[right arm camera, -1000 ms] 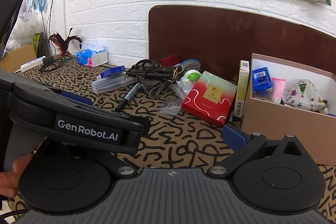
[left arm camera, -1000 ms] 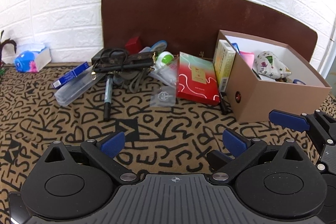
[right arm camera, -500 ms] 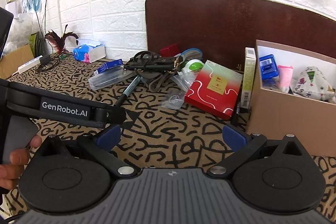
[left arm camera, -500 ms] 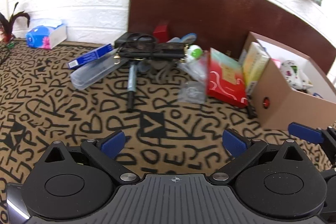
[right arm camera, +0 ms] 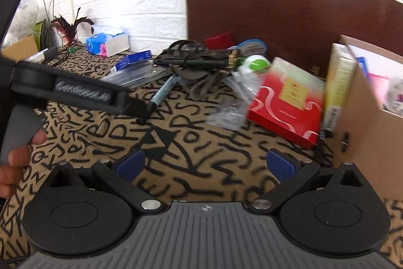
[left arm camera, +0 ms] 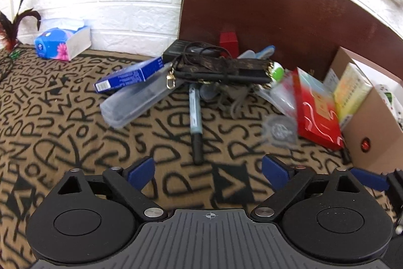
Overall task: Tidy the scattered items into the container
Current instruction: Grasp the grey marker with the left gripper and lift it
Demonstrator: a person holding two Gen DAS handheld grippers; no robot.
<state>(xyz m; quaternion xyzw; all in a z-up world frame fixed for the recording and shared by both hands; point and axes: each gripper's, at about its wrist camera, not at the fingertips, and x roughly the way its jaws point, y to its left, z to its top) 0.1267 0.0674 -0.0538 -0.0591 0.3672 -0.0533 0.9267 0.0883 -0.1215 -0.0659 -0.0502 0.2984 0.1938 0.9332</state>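
Note:
Scattered items lie on the patterned cloth: a black-capped marker (left arm camera: 195,117), a clear plastic case (left arm camera: 136,102), a blue box (left arm camera: 128,76), a brown strap bag (left arm camera: 221,67), a small clear bag (left arm camera: 278,129) and a red box (left arm camera: 317,112). The cardboard box (left arm camera: 372,122) stands at the right and holds several things. My left gripper (left arm camera: 207,168) is open and empty, just short of the marker's cap. My right gripper (right arm camera: 205,165) is open and empty, above bare cloth before the red box (right arm camera: 287,102) and the cardboard box (right arm camera: 362,117).
A dark brown board (left arm camera: 277,11) leans on the white brick wall behind the pile. A blue tissue pack (left arm camera: 61,42) sits at the far left. The left gripper's body (right arm camera: 68,92) crosses the left of the right wrist view.
Both grippers have moved forward and left toward the pile. The marker now lies straight ahead of my left gripper. Both stay open and empty.

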